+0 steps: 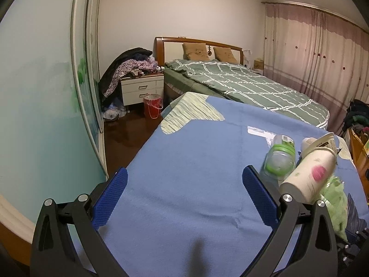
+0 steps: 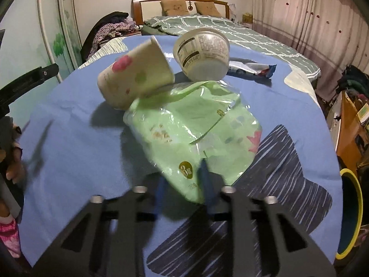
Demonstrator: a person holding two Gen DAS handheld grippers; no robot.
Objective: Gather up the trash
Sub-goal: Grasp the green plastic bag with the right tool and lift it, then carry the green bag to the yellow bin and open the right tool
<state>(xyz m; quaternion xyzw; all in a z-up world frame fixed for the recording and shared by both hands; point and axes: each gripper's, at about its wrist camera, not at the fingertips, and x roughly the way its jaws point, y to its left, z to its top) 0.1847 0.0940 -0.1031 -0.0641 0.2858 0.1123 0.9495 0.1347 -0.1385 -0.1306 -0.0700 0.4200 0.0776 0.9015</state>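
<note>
Blue blanket [image 1: 184, 161] under the left gripper [image 1: 184, 184] in the left wrist view, jaws wide apart, nothing between the blue pads [image 1: 110, 198]. At two o'clock from it, just beside the right pad: paper cup [image 1: 306, 180] with a pink blotch, on its side. Behind the cup at one o'clock, clear bottle [image 1: 280, 159] with a green collar, lying down. At one o'clock further back, white tub [image 1: 322, 144], partly hidden by the cup. At three o'clock, green plastic wrapper [image 1: 334, 198], blurred. Far off at eleven o'clock, red bucket [image 1: 152, 106] on the dark floor beside a white nightstand [image 1: 141, 90]; green checked bed [image 1: 242, 85] at twelve o'clock.

Right wrist view: right gripper [image 2: 184, 187] narrowed, blue pads [image 2: 205, 177] blurred, pinching the near edge of the green plastic wrapper [image 2: 191, 129]. Paper cup [image 2: 136, 80] at eleven o'clock from the wrapper, tipped over and touching it. White tub [image 2: 203, 53] at twelve o'clock, on its side, printed label showing. Foil snack wrapper [image 2: 251, 68] at one o'clock, flat on the blanket. Round bin rim, yellow [image 2: 350, 177], at three o'clock off the blanket's edge.
</note>
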